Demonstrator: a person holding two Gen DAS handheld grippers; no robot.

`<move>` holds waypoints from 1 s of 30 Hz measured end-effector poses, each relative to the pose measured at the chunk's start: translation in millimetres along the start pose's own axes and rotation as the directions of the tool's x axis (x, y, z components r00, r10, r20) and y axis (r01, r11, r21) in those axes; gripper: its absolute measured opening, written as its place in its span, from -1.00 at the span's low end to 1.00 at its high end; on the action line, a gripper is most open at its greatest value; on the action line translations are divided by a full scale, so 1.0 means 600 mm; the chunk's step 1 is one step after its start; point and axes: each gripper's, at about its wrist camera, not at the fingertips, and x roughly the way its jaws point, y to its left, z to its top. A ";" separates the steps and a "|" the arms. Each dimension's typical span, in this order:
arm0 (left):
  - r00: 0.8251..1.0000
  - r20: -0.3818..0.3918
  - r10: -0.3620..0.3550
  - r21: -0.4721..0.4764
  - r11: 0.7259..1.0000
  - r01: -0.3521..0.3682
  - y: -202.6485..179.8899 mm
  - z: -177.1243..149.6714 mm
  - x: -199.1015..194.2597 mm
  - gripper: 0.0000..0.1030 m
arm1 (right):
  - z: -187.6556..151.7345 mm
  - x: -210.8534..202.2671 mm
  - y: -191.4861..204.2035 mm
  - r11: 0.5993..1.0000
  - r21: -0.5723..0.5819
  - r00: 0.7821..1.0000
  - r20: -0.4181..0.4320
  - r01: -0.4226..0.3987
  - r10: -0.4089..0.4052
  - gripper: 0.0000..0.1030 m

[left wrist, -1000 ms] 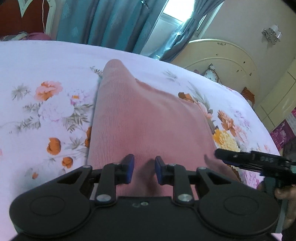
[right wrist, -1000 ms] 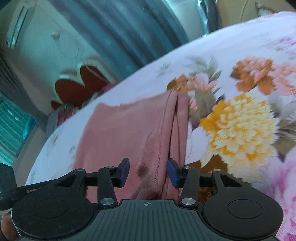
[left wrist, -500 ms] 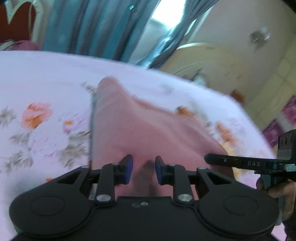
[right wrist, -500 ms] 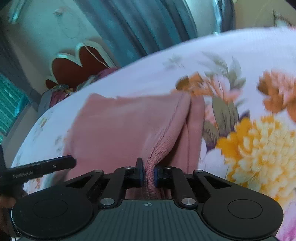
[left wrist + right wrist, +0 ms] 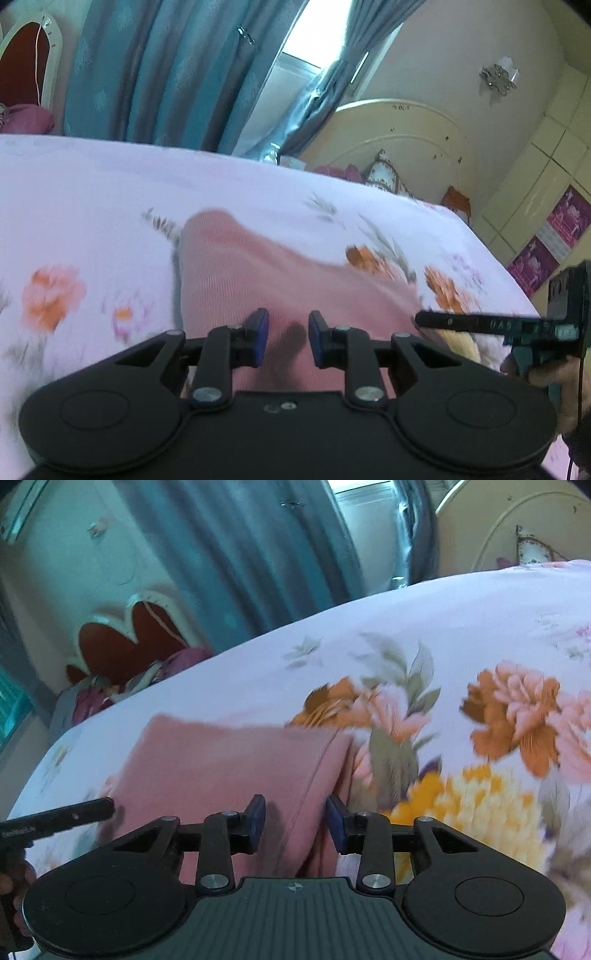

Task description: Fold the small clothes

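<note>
Garment (image 5: 229, 760) released by right gripper (image 5: 295, 823): jaws, pinched on fold half second ago, opening, pads clear. Left gripper (image 5: 284, 338) kept spread over cloth, unchanged.

Dusty-pink ribbed garment (image 5: 258, 280) on pale lilac-white bedsheet (image 5: 92, 192) printed with orange, pink and yellow flowers, grey-green leaves. Teal patterned curtains (image 5: 166, 74). Cream headboard (image 5: 413, 147). Black grippers, blue pads (image 5: 258, 818). Dark red chair back (image 5: 122, 646), white trim.
</note>
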 end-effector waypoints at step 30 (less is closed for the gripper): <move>0.996 -0.046 0.078 0.103 0.992 -0.073 -0.041 -0.125 -0.124 -0.40 | -0.076 -0.152 0.027 0.991 -0.007 0.988 -0.076 -0.135 0.134 -0.27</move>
